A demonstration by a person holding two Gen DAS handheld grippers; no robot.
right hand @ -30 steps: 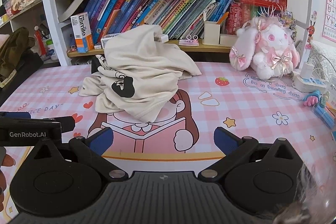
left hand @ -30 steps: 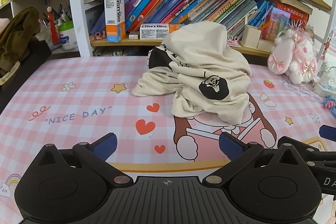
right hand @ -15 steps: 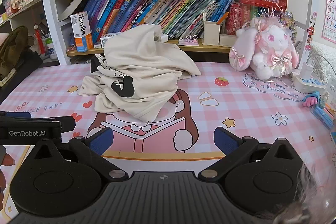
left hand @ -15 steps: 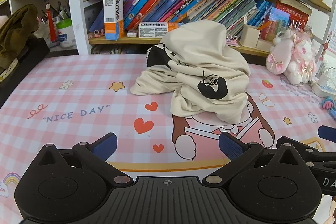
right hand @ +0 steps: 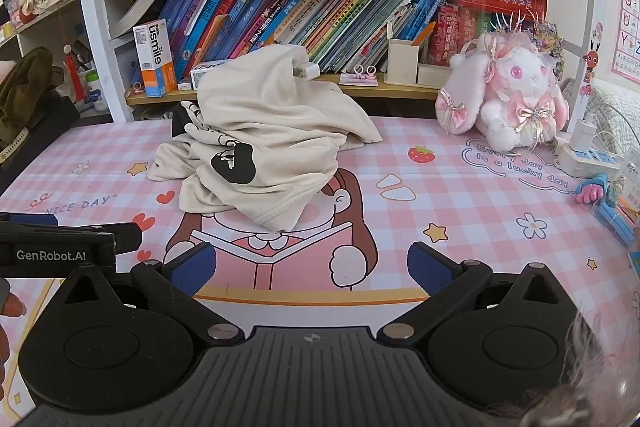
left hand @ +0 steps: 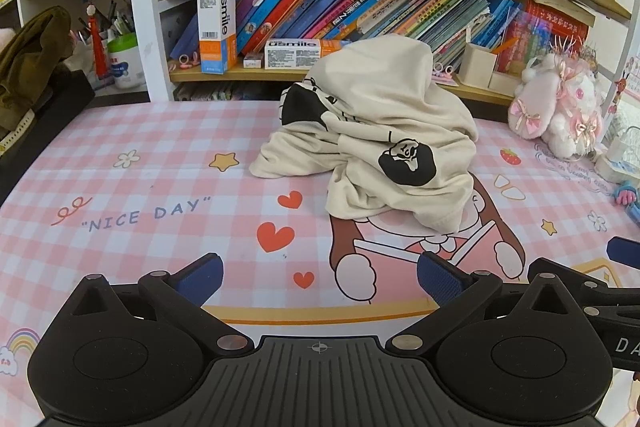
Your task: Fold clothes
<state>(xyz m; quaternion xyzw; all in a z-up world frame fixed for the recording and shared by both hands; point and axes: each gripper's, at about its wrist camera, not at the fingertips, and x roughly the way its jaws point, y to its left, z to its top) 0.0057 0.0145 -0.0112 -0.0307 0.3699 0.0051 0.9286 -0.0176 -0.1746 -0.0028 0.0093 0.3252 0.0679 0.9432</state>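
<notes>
home; child's desk | bookshelf (right hand: 280,23); plush bunny (right hand: 516,95); cartoon mat (left hand: 160,187)

Left gripper (left hand: 318,273) hovers over the pink checked mat (left hand: 132,195) with blue pads spread wide and nothing between them, well short of the crumpled cream shirt (left hand: 380,143) heaped mid-mat before the bookshelf (left hand: 320,75), with a plush rabbit (left hand: 560,107) at the right.

A pink plush rabbit (right hand: 516,95) sits on the checked mat (right hand: 460,195) below leaning books (right hand: 280,23).
</notes>
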